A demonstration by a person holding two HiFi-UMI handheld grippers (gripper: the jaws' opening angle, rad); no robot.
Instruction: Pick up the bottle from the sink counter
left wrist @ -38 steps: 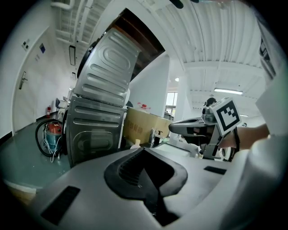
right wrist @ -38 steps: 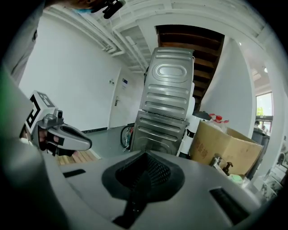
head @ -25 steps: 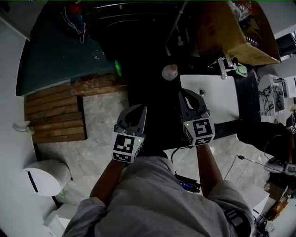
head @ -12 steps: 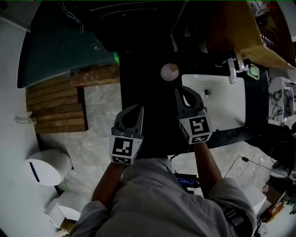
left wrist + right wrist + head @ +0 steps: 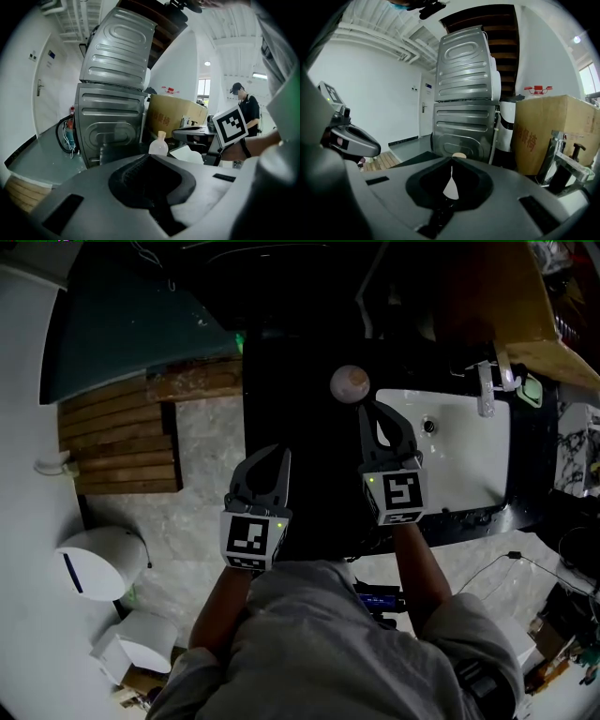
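Note:
A small clear bottle with a pale cap stands on the dark counter, just left of the white sink. My right gripper is shut and empty, its tips a short way in front of the bottle and a little to its right. In the right gripper view the bottle's cap peeks over the closed jaws of the right gripper. My left gripper is shut and empty too, held lower left of the bottle. From the left gripper the bottle shows ahead, slightly right.
A faucet stands at the sink's far side, with a cardboard box behind it. Stacked grey metal machines rise behind the counter. A wooden pallet and a white bin are on the floor at left. A person stands far off.
My right gripper has moved forward, closer to the bottle, still shut. The left gripper has kept its place near my body.

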